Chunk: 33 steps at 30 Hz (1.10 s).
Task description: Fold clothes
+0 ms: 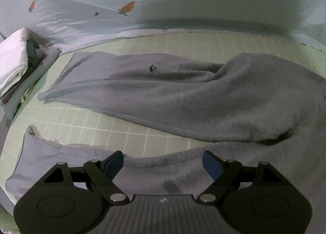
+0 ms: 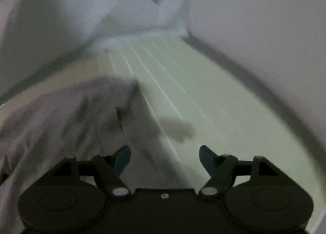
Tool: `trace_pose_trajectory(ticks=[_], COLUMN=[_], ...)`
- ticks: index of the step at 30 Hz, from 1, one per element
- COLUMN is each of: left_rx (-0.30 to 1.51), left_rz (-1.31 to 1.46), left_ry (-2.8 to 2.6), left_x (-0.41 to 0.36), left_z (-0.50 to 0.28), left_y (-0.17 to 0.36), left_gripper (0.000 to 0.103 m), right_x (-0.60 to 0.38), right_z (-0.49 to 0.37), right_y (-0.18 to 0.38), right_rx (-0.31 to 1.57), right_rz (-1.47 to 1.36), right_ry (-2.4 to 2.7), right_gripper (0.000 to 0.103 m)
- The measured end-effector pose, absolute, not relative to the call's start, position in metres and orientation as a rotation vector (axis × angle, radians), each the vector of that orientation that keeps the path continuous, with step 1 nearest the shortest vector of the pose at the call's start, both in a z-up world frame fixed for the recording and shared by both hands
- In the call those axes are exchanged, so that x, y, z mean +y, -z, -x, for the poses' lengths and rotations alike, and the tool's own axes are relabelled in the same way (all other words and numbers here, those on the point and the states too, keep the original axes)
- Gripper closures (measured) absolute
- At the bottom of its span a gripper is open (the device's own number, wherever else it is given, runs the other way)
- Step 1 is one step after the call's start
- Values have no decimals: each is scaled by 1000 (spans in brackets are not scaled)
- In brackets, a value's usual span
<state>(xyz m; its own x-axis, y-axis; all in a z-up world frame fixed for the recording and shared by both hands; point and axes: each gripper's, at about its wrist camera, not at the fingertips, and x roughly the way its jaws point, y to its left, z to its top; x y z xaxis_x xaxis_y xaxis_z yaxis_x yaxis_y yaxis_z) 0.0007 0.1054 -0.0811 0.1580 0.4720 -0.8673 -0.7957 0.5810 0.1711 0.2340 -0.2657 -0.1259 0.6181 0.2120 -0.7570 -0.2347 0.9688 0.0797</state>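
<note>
1. A grey garment (image 1: 173, 95) lies rumpled on the green gridded mat (image 1: 114, 132), seemingly only partly folded.
2. Left gripper (image 1: 163, 164) hovers over it, jaws wide, holding nothing.
3. Right gripper (image 2: 165, 158) likewise spread and empty.

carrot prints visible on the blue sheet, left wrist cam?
2: one carrot at far left, another carrot left of centre, both on the sheet. Folds may hide more.
</note>
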Motion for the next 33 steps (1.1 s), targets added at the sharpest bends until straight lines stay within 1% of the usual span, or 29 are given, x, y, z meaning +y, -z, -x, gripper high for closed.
trace_pose_trajectory(ticks=[5,6,8,9,10,11,12,15,17,18,20,22,23,24,25,26,27,28,33], left_rx=[1073,1072,1069,1067,1065,1062,1059,1042,1033,1029,1021,1011,1005,999,992,983,971,958,905], left_rz=[331,327,323,324,325,327,330,335,333,335,347,368,379,387,391,397,405,416,486], left_ry=[-893,-888,-884,-884,-883,-884,-886,-898,-911,-924,-956,-986,-1000,-1013,-1025,-1039,-1053,-1065,-1125], left_x=[92,90,87,86,86,85,85,85,88,90,98,107,112,117,122,129,136,143,190], left_z=[-6,-6,-5,-3,-2,0,2,12,22,28,41,59,69,77,86,96,107,117,169], left_y=[79,79,78,78,77,77,76,71,67,66,65,63,61,60,58,57,55,54,51], left_gripper=[18,18,18,18,18,18,18,18,18,18,18,18,18,18,18,18,18,18,18], right_x=[-287,-288,-284,-281,-280,-279,-283,-305,-321,-326,-326,-318,-313,-308,-301,-294,-285,-275,-209], right_z=[-208,-205,-206,-207,-207,-207,-207,-208,-211,-212,-211,-207,-204,-198,-191,-185,-178,-172,-131], right_y=[144,147,148,149,147,145,142,137,140,141,138,132,128,124,120,115,112,109,101], right_rx=[944,948,938,933,935,933,917,888,922,934,934,914,897,872,853,836,824,814,827], right_rz=[-88,-100,-41,-8,22,34,63,110,97,107,129,162,183,187,177,165,148,131,68], right_ry=[-161,-155,-177,-189,-224,-227,-201,-55,28,50,79,101,107,101,87,72,50,26,-126], right_gripper=[24,28,49,73,82,86,94,94,93,91,77,43,36,23,14,9,2,1,0])
